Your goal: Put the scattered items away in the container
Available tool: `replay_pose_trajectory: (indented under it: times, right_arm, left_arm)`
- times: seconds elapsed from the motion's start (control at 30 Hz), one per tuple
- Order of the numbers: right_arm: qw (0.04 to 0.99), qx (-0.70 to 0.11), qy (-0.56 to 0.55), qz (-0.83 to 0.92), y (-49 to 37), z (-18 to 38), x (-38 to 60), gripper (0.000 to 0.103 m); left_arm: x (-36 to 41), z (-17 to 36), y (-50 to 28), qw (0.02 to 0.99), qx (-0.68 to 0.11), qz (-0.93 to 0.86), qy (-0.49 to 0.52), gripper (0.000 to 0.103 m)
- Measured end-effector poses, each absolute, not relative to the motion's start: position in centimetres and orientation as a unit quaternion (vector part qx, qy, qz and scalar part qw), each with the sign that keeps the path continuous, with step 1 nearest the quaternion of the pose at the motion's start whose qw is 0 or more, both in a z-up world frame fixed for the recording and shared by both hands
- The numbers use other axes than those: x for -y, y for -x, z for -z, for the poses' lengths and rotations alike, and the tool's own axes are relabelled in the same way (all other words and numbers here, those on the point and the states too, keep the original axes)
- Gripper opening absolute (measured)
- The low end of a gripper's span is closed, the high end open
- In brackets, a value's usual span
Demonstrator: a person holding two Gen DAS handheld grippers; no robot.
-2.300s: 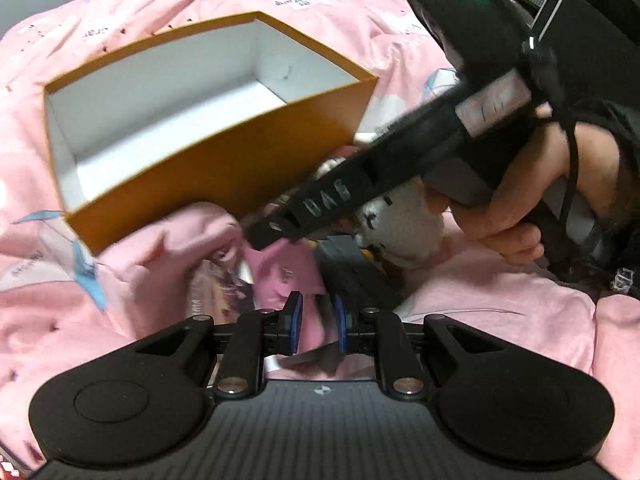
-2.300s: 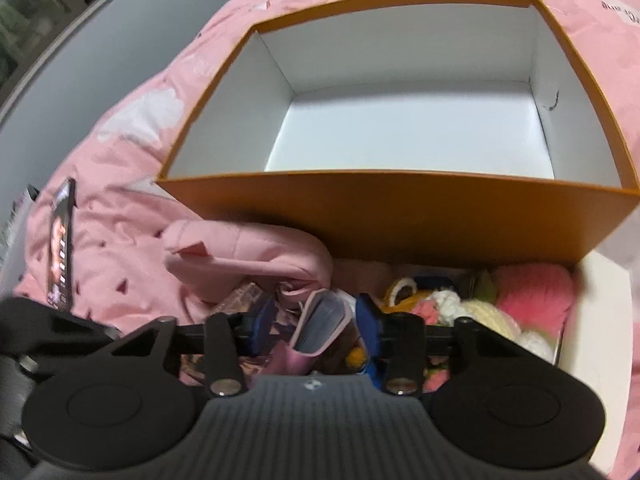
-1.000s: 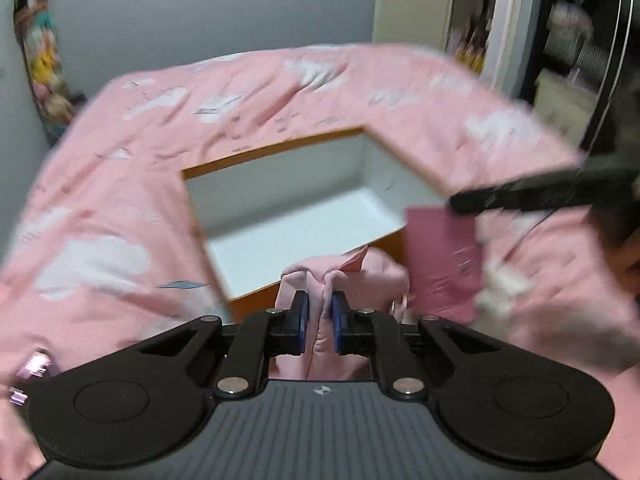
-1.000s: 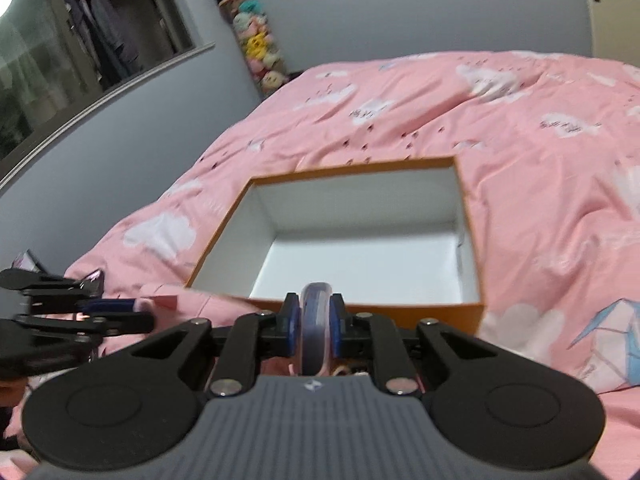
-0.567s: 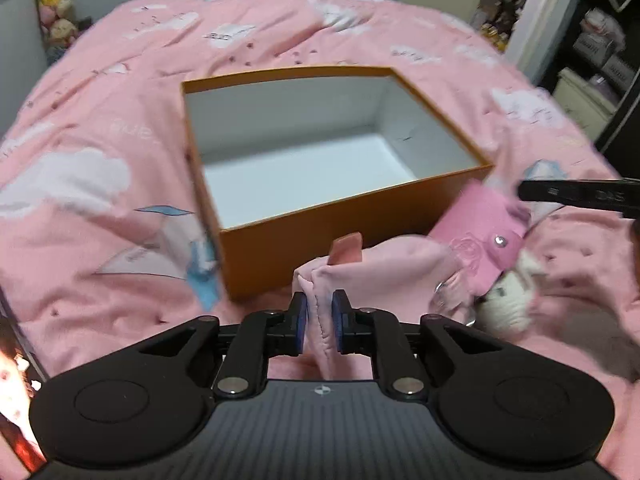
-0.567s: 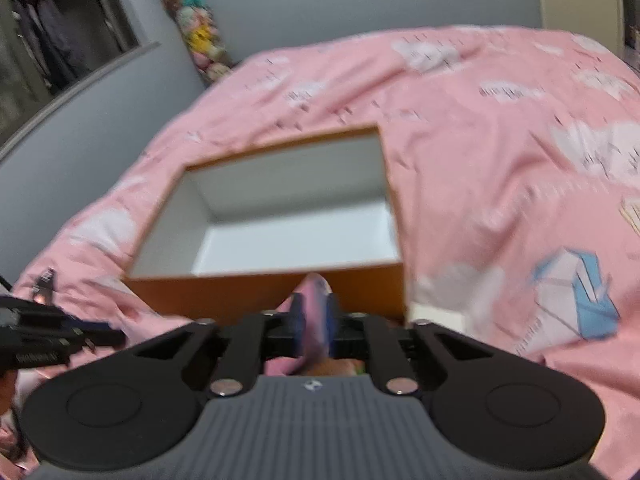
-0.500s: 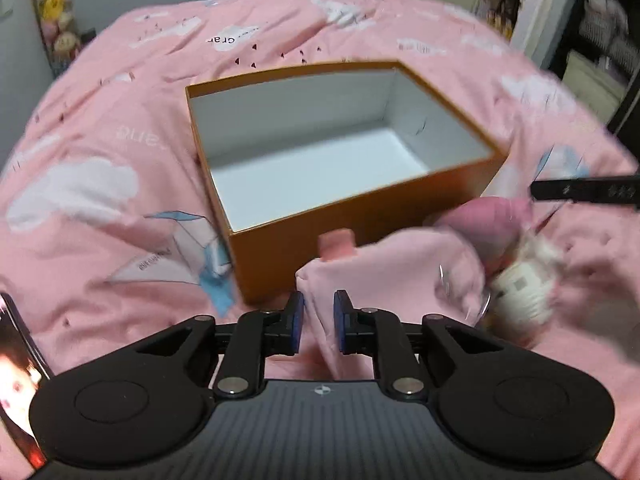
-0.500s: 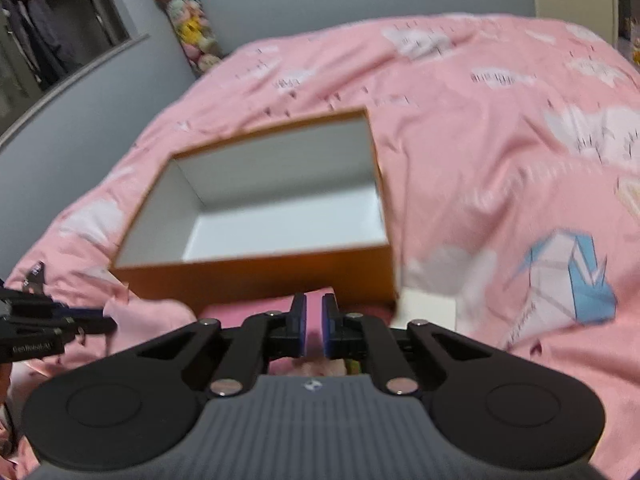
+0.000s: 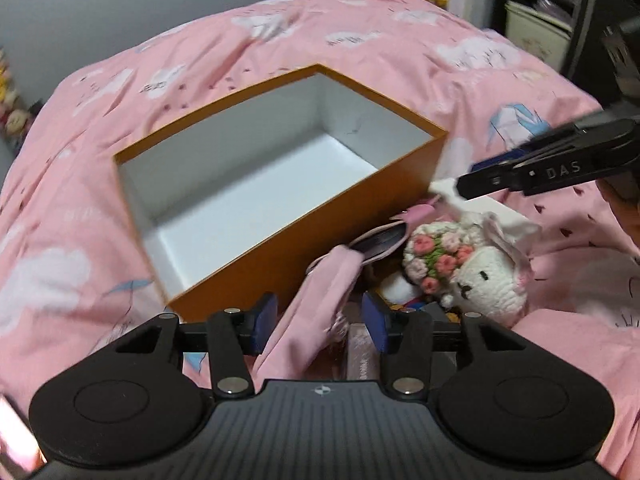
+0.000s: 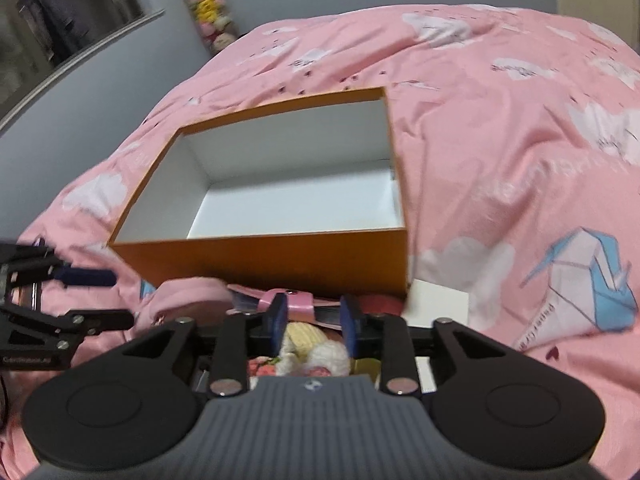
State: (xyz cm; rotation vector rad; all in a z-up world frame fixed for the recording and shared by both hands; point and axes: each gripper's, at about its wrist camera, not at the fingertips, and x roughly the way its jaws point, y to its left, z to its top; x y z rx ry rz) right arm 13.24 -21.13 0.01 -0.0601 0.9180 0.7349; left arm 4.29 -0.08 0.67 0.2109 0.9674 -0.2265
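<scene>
The box (image 9: pixel 280 184) sits open and empty on the pink duvet (image 9: pixel 400 40), orange outside, white inside; nothing has gone into it yet. In the left wrist view it lies at about eleven o'clock from the left gripper (image 9: pixel 320 320).

That gripper's jaws have just been opening and now stand fairly wide. A pink cloth (image 9: pixel 320 304) lies slack between them and drapes down past the pads, which do not press it, so I judge it released short of the box, against the near orange wall.

Further right, at about one o'clock, a pink wallet (image 9: pixel 384 236) lies open-edged by the box corner, and just beside it a crocheted rabbit (image 9: pixel 472 268) with a flower crown rests on the duvet. At three o'clock the right gripper (image 9: pixel 492 178) reaches in above the rabbit, a white card (image 9: pixel 480 208) under its tip.

In the right wrist view the right gripper (image 10: pixel 314 324) has also just been opening; its jaws stand at a modest gap with nothing pinched. The wallet (image 10: pixel 292 302) lies just beyond the pads at twelve o'clock, yarn toys (image 10: pixel 316 352) below them, and the box (image 10: pixel 260 256) behind.

The step in hand looks like a fresh pick from the pile in front of the box. The next move calls for closing firmly on one item, lifting it clear of the near wall, and letting go only once it is over the white floor.
</scene>
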Motion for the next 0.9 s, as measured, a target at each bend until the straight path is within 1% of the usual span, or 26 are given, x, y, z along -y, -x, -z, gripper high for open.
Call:
replay_pose_trajectory:
  times: [0.1, 0.2, 0.27, 0.33, 0.43, 0.6, 0.63, 0.67, 0.7, 0.73, 0.77, 0.8, 0.9]
  right_arm:
    - [0.821, -0.428, 0.068, -0.371, -13.3, 0.0, 20.1, 0.038]
    - [0.806, -0.419, 0.122, -0.401, -13.0, 0.0, 18.6, 0.042]
    - [0.795, -0.405, 0.165, -0.421, -12.6, 0.0, 17.3, 0.042]
    - [0.779, -0.386, 0.216, -0.444, -12.1, 0.3, 15.9, 0.043]
    - [0.753, -0.353, 0.293, -0.471, -11.2, 1.1, 13.8, 0.043]
    - [0.717, -0.321, 0.367, -0.498, -10.8, 2.7, 11.6, 0.043]
    - [0.712, -0.318, 0.375, -0.501, -10.9, 3.0, 11.3, 0.042]
    - [0.708, -0.316, 0.382, -0.503, -11.0, 3.2, 11.1, 0.042]
    - [0.704, -0.312, 0.388, -0.506, -11.0, 3.5, 10.8, 0.042]
    - [0.702, -0.308, 0.393, -0.507, -11.0, 3.7, 10.6, 0.042]
    - [0.700, -0.304, 0.399, -0.508, -11.0, 3.9, 10.5, 0.039]
    - [0.698, -0.301, 0.405, -0.509, -11.0, 4.2, 10.3, 0.034]
    - [0.699, -0.291, 0.416, -0.504, -10.6, 4.4, 10.0, 0.029]
  left_arm:
    - [1.6, 0.0, -5.5, 0.866, -0.471, 0.117, -0.125, 0.055]
    - [3.0, 0.7, -6.8, 0.854, -0.479, 0.133, -0.154, 0.055]
    - [3.7, 1.4, -7.6, 0.844, -0.487, 0.142, -0.174, 0.055]
    - [4.0, 2.1, -8.2, 0.837, -0.491, 0.145, -0.194, 0.058]
    - [4.3, 2.7, -8.9, 0.833, -0.488, 0.139, -0.220, 0.058]
    - [4.1, 3.3, -9.3, 0.838, -0.480, 0.145, -0.217, 0.057]
    - [4.0, 3.4, -9.3, 0.840, -0.477, 0.143, -0.217, 0.052]
    - [4.0, 3.5, -9.2, 0.842, -0.473, 0.139, -0.217, 0.043]
    - [4.0, 3.5, -9.2, 0.845, -0.470, 0.133, -0.219, 0.039]
    - [3.9, 3.5, -9.2, 0.847, -0.467, 0.128, -0.220, 0.037]
    - [3.8, 3.5, -9.1, 0.849, -0.466, 0.126, -0.214, 0.035]
    - [3.7, 3.3, -9.0, 0.852, -0.464, 0.122, -0.209, 0.035]
    - [3.1, 2.9, -8.7, 0.862, -0.460, 0.107, -0.181, 0.032]
